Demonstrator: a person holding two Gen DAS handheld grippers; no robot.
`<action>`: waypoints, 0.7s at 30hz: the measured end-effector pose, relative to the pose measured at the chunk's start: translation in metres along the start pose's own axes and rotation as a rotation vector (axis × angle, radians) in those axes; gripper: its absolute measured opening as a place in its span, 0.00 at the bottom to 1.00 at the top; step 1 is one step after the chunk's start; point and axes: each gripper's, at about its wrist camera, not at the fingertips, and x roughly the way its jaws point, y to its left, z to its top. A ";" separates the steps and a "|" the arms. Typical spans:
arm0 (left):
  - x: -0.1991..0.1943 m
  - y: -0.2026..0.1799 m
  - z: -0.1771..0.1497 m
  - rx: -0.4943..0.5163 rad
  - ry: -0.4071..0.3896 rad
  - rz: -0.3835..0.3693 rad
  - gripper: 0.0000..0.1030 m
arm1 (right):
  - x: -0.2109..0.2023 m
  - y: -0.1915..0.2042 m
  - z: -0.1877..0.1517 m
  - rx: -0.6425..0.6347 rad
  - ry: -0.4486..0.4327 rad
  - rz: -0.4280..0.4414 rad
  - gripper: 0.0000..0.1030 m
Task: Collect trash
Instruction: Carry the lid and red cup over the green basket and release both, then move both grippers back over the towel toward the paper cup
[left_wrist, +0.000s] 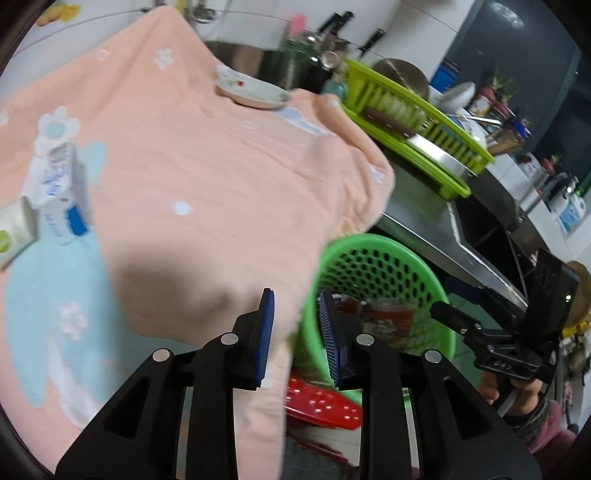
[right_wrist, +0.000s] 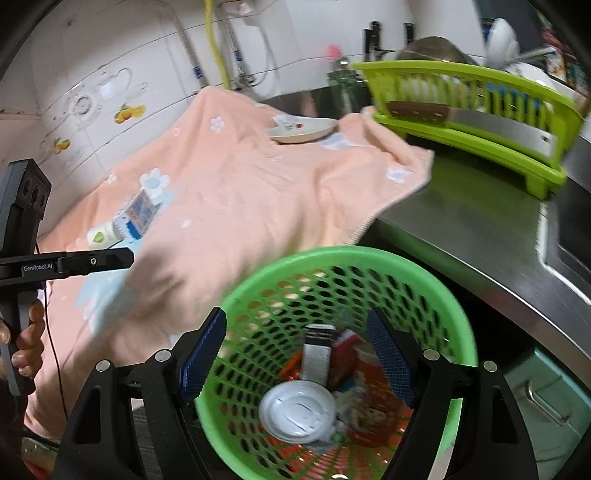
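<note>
2 open tongs (right_wrist: 295, 354) above trash basket (right_wrist: 424, 273)

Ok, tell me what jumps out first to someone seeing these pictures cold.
The bright green mesh basket right under the open right gripper, already holding a white lid and red wrappers. Behind it, a peach flowered towel covers the counter, with a milk carton and a small bottle lying on its left side.

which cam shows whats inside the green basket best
The right wrist view. It looks straight down into the green basket, showing a white lid and red wrappers at the bottom. The left wrist view sees the basket from the side, its contents blurred behind a gripper finger.
</note>
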 end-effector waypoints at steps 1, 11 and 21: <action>-0.005 0.008 0.001 -0.011 -0.005 0.016 0.27 | 0.002 0.004 0.003 -0.009 0.001 0.010 0.73; -0.048 0.082 0.009 -0.113 -0.064 0.184 0.41 | 0.041 0.076 0.045 -0.122 0.028 0.146 0.73; -0.091 0.168 0.015 -0.252 -0.127 0.335 0.44 | 0.081 0.150 0.086 -0.220 0.041 0.258 0.72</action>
